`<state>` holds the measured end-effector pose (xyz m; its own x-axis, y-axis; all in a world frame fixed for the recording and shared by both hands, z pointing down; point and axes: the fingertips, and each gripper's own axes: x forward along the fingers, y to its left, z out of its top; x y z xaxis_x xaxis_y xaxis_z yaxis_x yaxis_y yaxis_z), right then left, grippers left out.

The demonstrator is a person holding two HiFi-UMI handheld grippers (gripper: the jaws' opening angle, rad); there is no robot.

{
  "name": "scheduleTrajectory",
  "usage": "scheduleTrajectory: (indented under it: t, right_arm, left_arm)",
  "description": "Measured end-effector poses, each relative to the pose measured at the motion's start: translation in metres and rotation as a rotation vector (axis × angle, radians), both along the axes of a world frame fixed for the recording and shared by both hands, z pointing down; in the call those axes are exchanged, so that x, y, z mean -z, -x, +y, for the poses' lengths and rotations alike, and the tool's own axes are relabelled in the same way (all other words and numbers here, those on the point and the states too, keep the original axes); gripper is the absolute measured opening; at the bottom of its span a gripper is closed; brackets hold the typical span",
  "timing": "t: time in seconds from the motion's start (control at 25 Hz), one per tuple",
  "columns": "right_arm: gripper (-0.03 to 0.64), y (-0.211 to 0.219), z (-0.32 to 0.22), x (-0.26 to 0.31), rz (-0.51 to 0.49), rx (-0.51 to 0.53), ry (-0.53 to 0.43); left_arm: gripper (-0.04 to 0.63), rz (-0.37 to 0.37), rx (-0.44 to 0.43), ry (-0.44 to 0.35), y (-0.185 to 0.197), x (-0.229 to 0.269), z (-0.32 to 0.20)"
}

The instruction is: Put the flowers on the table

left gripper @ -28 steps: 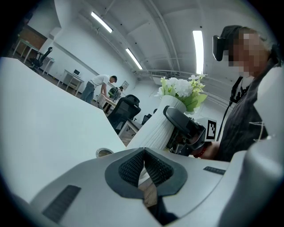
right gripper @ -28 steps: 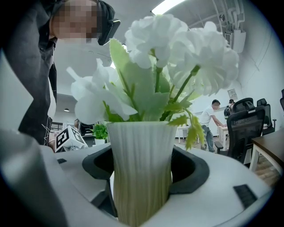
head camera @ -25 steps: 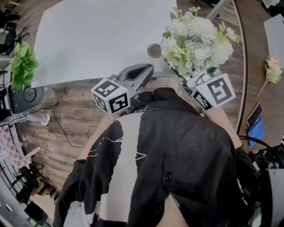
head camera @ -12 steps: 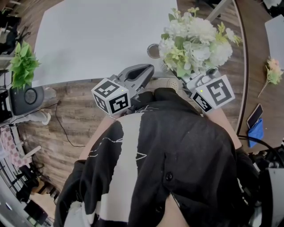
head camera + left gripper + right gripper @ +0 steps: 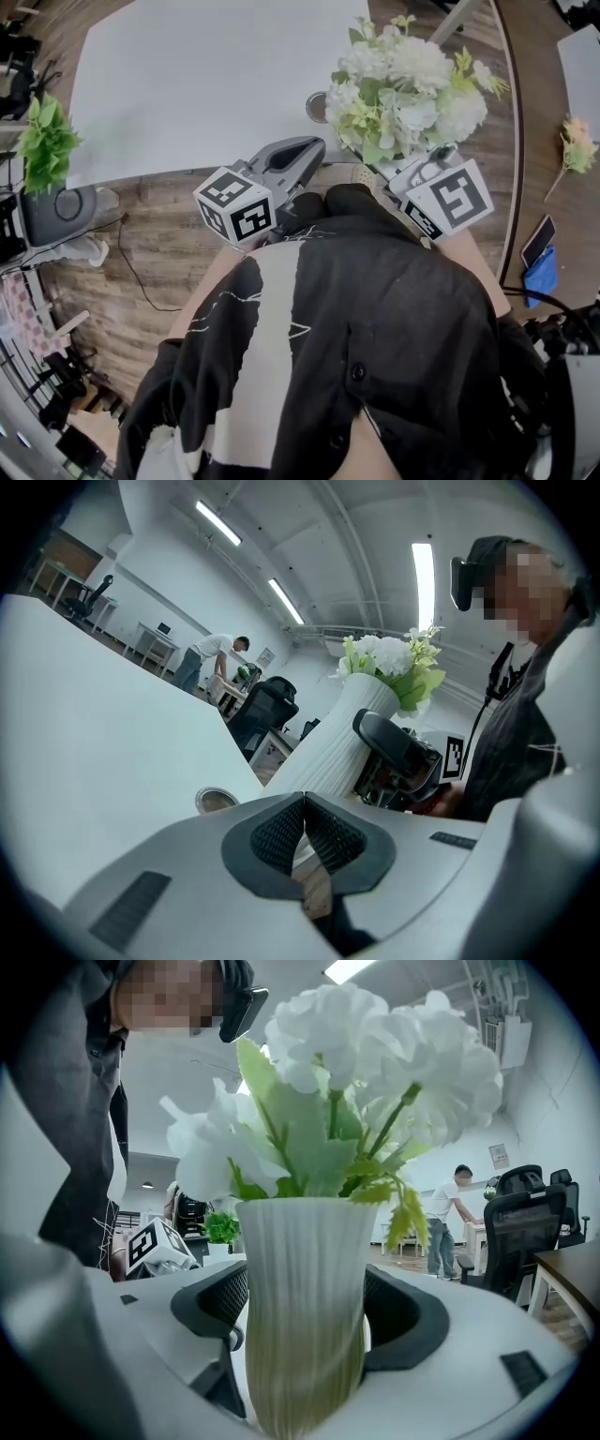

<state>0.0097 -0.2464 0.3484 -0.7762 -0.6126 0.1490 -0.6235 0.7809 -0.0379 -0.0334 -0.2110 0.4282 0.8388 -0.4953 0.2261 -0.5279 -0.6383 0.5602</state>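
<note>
White flowers with green leaves (image 5: 403, 89) stand in a ribbed white vase (image 5: 305, 1307). The vase sits between the jaws of my right gripper (image 5: 412, 167), over the near right edge of the white table (image 5: 187, 84). The pads lie against the vase's sides while the jaws are opening. In the left gripper view the vase (image 5: 337, 752) leans beside the right gripper (image 5: 398, 757). My left gripper (image 5: 314, 145) hangs just left of it at the table's edge, shut and empty (image 5: 305, 832).
A small round metal lid (image 5: 319, 106) lies on the table by the vase. A green potted plant (image 5: 42, 141) stands at the far left. Right of the table a flower sprig (image 5: 574, 150), a phone (image 5: 536, 242) and a blue item (image 5: 542, 272) rest on another surface.
The right gripper has carried the flowers slightly up and left, further over the table's edge. The left gripper has stayed where it was.
</note>
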Motion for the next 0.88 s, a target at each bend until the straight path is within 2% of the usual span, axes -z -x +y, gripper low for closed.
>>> scheduleTrajectory:
  t: [0.88]
  right_arm:
    - [0.373,-0.012,0.006,-0.001,-0.002,-0.056,0.008]
  left_arm:
    - [0.015,-0.015,-0.03,-0.007,0.002,0.002,0.012]
